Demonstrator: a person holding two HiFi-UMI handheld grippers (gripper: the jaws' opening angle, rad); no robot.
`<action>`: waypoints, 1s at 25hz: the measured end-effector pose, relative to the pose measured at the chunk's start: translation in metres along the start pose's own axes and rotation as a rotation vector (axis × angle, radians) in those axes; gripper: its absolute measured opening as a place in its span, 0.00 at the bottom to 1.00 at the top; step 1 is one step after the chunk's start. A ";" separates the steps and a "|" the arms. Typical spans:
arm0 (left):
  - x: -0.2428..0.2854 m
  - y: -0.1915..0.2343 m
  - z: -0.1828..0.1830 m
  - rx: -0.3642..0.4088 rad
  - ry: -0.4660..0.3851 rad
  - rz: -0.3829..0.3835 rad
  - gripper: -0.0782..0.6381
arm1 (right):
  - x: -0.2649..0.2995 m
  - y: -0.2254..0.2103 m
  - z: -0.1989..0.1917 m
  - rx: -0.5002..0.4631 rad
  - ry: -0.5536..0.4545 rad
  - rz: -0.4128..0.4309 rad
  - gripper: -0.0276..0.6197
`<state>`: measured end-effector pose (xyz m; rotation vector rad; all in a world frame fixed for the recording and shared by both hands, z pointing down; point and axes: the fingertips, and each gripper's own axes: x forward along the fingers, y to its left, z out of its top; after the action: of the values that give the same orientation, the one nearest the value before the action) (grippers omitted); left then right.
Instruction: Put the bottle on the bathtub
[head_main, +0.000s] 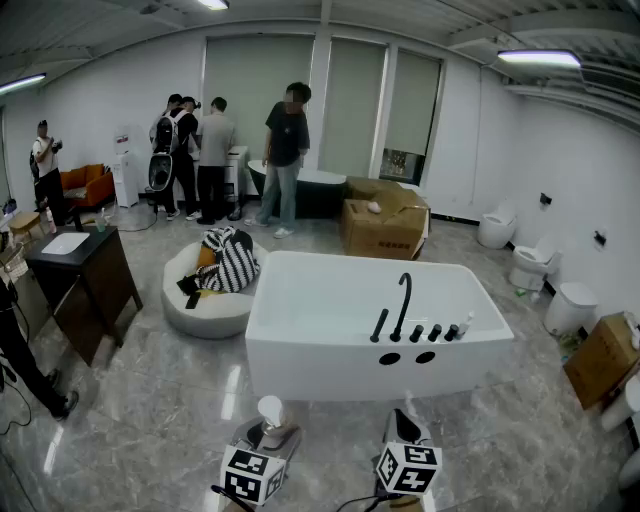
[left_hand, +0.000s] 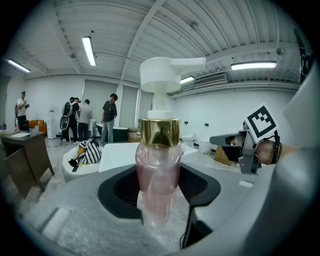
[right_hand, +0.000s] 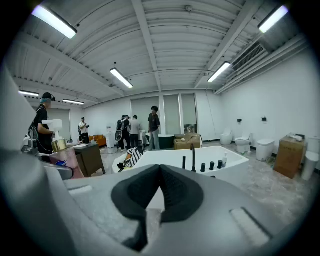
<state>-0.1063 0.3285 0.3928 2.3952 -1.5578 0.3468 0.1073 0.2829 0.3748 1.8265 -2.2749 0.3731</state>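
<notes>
Bottle (left_hand: 158, 165) upright in the left hand-held gripper (left_hand: 159, 192), its pink body clamped between the dark pads (left_hand: 125, 187), gold collar and white pump head standing clear above them. Right hand-held gripper (right_hand: 159, 185) is alongside, pads pressed together with nothing in them. Both are held short of the white bathtub (head_main: 300, 350), which sits on the marble floor (head_main: 150, 400) straight ahead, black tap (head_main: 402, 300) and knobs on its near rim. The bottle is well apart from the tub. People (head_main: 215, 160) stand by the far wall.
</notes>
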 end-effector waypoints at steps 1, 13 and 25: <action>-0.001 -0.001 -0.001 0.000 -0.001 0.001 0.42 | -0.002 0.000 -0.001 0.000 0.000 -0.001 0.05; -0.007 0.023 0.009 -0.005 -0.037 0.000 0.42 | -0.007 0.004 0.008 0.011 -0.022 -0.056 0.05; 0.026 0.033 0.003 -0.042 -0.020 -0.030 0.42 | -0.002 -0.033 -0.015 0.072 0.020 -0.140 0.05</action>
<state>-0.1263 0.2917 0.4014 2.3946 -1.5211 0.2825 0.1396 0.2827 0.3906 1.9933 -2.1314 0.4530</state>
